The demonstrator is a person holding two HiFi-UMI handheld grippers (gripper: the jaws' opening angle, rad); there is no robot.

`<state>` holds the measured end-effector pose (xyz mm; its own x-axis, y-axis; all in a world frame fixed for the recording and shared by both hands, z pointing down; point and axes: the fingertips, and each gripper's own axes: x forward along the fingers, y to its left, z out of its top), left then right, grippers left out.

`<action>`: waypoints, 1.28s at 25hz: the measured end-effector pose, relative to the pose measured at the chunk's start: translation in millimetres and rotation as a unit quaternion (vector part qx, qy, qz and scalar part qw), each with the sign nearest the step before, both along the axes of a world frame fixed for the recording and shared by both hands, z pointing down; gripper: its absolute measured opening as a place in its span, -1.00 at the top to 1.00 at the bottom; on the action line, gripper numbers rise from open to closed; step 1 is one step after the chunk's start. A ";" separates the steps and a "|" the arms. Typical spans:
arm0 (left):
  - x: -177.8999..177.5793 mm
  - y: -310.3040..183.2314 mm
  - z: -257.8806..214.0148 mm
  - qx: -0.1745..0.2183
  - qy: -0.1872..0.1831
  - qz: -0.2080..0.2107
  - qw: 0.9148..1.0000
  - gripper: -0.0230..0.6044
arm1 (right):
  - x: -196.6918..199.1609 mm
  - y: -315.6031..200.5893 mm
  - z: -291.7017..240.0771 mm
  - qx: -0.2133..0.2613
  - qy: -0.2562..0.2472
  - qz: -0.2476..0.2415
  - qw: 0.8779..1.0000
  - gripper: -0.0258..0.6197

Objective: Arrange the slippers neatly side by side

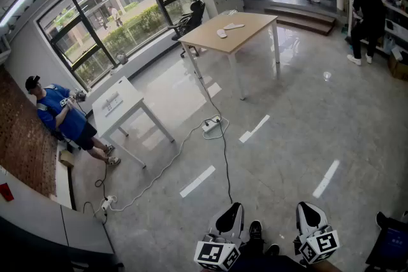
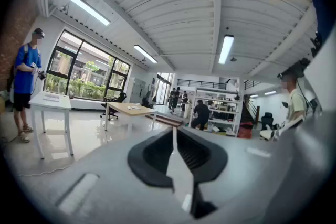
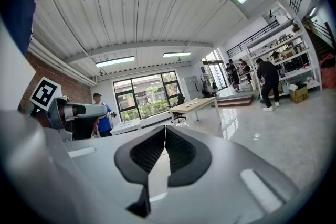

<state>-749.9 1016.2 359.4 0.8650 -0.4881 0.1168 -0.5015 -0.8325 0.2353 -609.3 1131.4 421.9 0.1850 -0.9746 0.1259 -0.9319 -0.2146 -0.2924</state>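
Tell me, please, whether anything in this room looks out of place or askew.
On the wooden table, one pale slipper and the other slipper lie apart and at different angles, not side by side. A cable also trails loose across the floor from a power strip.

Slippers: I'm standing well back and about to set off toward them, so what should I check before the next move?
1. Slippers found, on the wooden table: ok.
2. Slippers already side by side: cannot tell, too small from here.
3. Left gripper empty, jaws together: ok.
4. Right gripper empty, jaws together: ok.
5. Wooden table within reach: not ok, open floor lies between.
6. Path free: not ok, a cable crosses the floor ahead.
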 end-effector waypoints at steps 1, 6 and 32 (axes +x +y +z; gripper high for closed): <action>3.5 -6.1 3.8 -0.004 -0.001 0.001 1.000 0.85 | 4.1 -5.8 1.1 -0.002 0.001 0.000 1.000 0.88; 30.9 -40.4 14.7 -0.012 0.004 0.013 1.000 0.85 | 33.1 -37.7 2.3 -0.007 0.014 0.010 1.000 0.88; 145.3 -274.8 18.2 0.005 0.022 0.015 1.000 0.85 | 136.8 -288.5 -14.6 -0.006 0.037 -0.021 0.999 0.76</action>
<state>-604.6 741.3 377.7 0.8834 -0.4629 0.0733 -0.4657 -0.8496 0.2474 -472.5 842.9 407.3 0.1533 -0.9802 0.1253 -0.9589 -0.1782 -0.2207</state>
